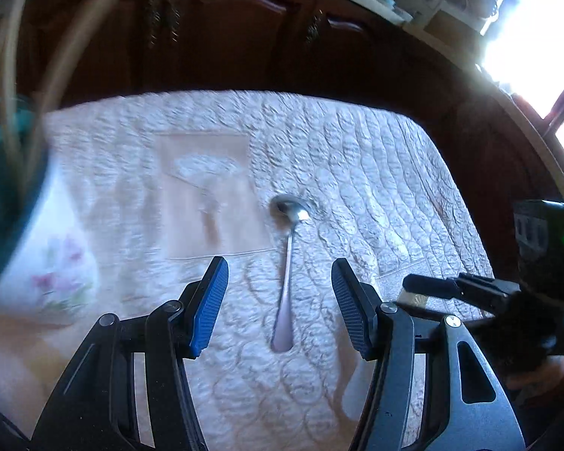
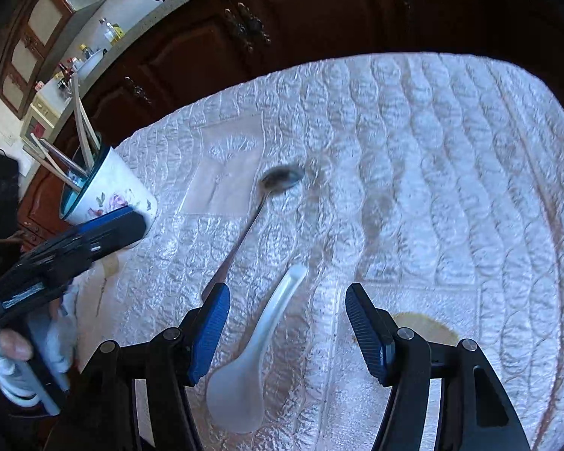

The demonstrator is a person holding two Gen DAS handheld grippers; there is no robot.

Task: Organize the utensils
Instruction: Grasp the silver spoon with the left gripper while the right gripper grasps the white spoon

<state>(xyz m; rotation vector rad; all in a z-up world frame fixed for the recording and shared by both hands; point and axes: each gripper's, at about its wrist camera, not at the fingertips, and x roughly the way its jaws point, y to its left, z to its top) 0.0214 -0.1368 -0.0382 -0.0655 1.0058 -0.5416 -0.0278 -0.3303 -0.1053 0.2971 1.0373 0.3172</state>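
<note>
Left gripper [image 1: 280,293] stands wide and empty over the quilted cloth [image 1: 376,173]; the metal spoon [image 1: 287,274] lies lengthwise in its gap, handle end between the pads, bowl ahead, touching neither. Right gripper [image 2: 287,319], likewise spread and empty, has the white ceramic spoon [image 2: 255,345] lying slantwise between its fingers. The floral cup [image 2: 111,191] of utensils stands well off to its left.

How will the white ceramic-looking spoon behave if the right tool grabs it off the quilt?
The white spoon looks glossy, so probably slippery under the pads. Likely rigid and chip-prone. Its curved handle lies flat on the quilted cloth; it may pivot rather than roll.
</note>
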